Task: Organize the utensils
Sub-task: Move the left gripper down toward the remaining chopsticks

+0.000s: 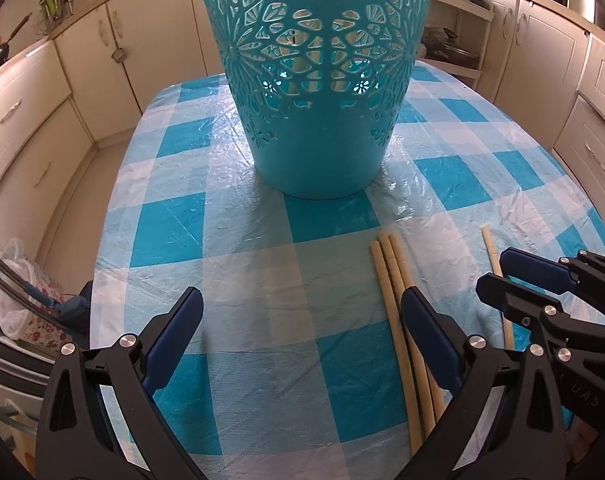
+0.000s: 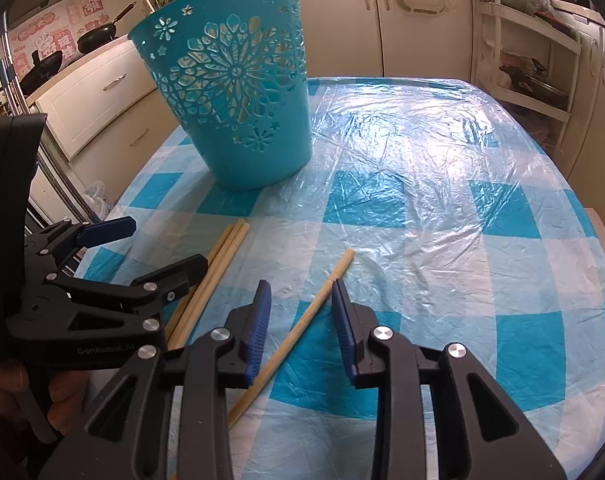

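Observation:
A tall teal cut-out basket (image 1: 314, 100) (image 2: 238, 112) stands upright on the blue-and-white checked table (image 1: 242, 272) (image 2: 442, 208). Three pale chopsticks (image 1: 394, 292) (image 2: 222, 256) lie side by side in front of it, running under the right finger (image 1: 430, 340) of my left gripper (image 1: 302, 316) (image 2: 154, 246). That gripper is open and holds nothing. A single chopstick (image 2: 318, 308) (image 1: 492, 256) lies flat on the cloth between the fingers of my right gripper (image 2: 300, 316) (image 1: 506, 278). Both pads stand clear of it, so the right gripper is open.
Cream cabinets surround the table on all sides. A white shelf rack (image 2: 530, 80) stands at the far right, and woks (image 2: 98, 34) sit on the counter at the left. A plastic bag (image 1: 14, 300) hangs beside the table's left edge. A hand (image 2: 66, 396) holds the left gripper.

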Tool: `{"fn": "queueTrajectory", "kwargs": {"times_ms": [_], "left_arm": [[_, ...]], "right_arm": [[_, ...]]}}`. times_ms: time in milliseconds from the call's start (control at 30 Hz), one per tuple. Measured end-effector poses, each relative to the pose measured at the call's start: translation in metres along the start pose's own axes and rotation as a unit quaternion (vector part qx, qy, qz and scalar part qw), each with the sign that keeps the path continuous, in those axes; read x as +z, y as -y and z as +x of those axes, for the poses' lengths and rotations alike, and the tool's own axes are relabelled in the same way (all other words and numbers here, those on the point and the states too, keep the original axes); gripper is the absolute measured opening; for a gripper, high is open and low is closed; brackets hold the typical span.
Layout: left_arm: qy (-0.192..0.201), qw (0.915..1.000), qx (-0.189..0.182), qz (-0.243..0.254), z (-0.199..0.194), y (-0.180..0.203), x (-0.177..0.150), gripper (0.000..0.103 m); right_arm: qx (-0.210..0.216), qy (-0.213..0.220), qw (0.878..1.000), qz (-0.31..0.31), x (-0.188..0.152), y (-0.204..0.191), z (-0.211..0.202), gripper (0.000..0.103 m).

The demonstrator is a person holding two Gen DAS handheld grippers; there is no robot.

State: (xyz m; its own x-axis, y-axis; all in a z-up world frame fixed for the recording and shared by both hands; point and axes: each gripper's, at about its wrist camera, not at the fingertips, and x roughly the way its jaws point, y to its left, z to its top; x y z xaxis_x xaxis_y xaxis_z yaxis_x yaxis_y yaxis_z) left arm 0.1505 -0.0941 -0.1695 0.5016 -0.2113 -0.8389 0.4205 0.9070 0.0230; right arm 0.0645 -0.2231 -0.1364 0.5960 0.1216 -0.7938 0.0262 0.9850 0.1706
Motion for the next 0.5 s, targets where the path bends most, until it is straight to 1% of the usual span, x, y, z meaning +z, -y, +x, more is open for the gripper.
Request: {"fn": "queueTrajectory", "kwargs": {"times_ms": [167,333,500], "left_arm": [[-0.017,0.9997,0.001,-0.016,0.0064,-0.0045,0.0012,0.095],[-0.018,0.9997,0.009,-0.011,0.0071,-0.0022,0.001,0.095],[-0.018,0.9993,0.02,-0.025,0.0077,-0.0065,0.0013,0.095]], "right_arm": [[0.0,0.0,1.0,0.001,0.0001,-0.0006,0.0002,0.032],[0.0,0.0,1.0,0.001,-0.0005,-0.0008,0.0,0.033],[-0.003,-0.005,1.0,0.0,0.0044,-0.0001,0.0034,0.033]]}}
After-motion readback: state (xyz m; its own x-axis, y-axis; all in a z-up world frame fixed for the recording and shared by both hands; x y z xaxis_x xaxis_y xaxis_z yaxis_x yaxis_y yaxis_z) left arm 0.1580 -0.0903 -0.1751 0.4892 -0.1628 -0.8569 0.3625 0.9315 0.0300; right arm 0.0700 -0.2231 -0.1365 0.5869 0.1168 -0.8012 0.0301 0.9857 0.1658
